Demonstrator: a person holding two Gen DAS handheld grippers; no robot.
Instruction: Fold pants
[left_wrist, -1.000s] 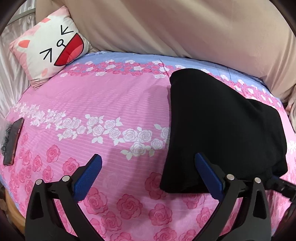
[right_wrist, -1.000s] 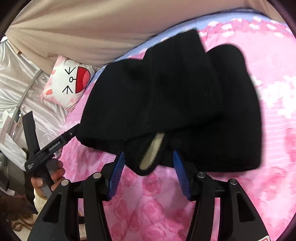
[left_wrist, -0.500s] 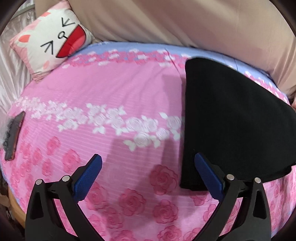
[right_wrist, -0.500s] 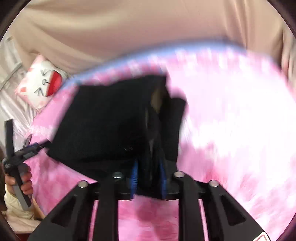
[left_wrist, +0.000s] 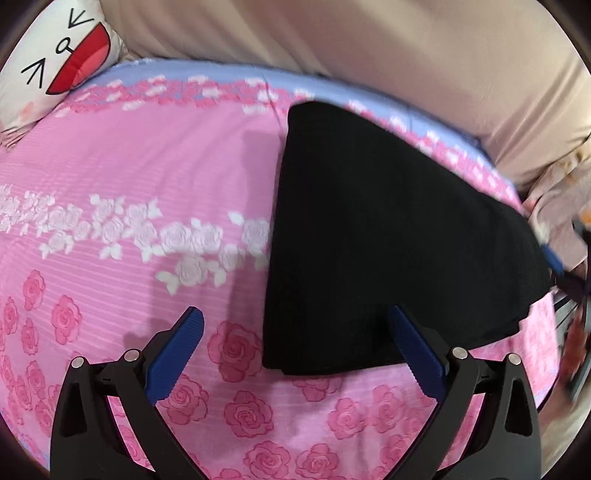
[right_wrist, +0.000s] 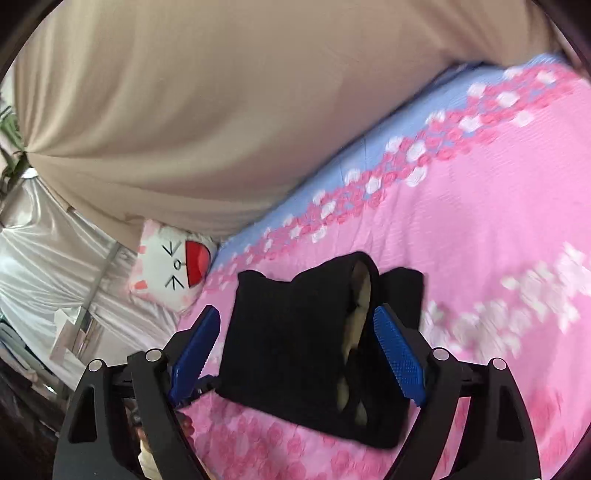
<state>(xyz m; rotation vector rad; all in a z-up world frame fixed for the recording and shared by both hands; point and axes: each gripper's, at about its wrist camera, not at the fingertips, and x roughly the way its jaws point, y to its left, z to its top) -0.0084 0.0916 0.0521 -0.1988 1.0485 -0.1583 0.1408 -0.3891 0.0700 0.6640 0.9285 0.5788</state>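
1. Left gripper (left_wrist: 295, 350) hangs spread wide over the pink rose-print bedsheet (left_wrist: 122, 177), nothing between its fingers.
2. Right gripper (right_wrist: 297, 334), jaws just opened, pads clear of the cloth.
3. Folded black pants (left_wrist: 384, 240) lie flat just ahead.
4. Farther off, a cat-face pillow (left_wrist: 55, 62) rests against beige drapery (left_wrist: 351, 48).
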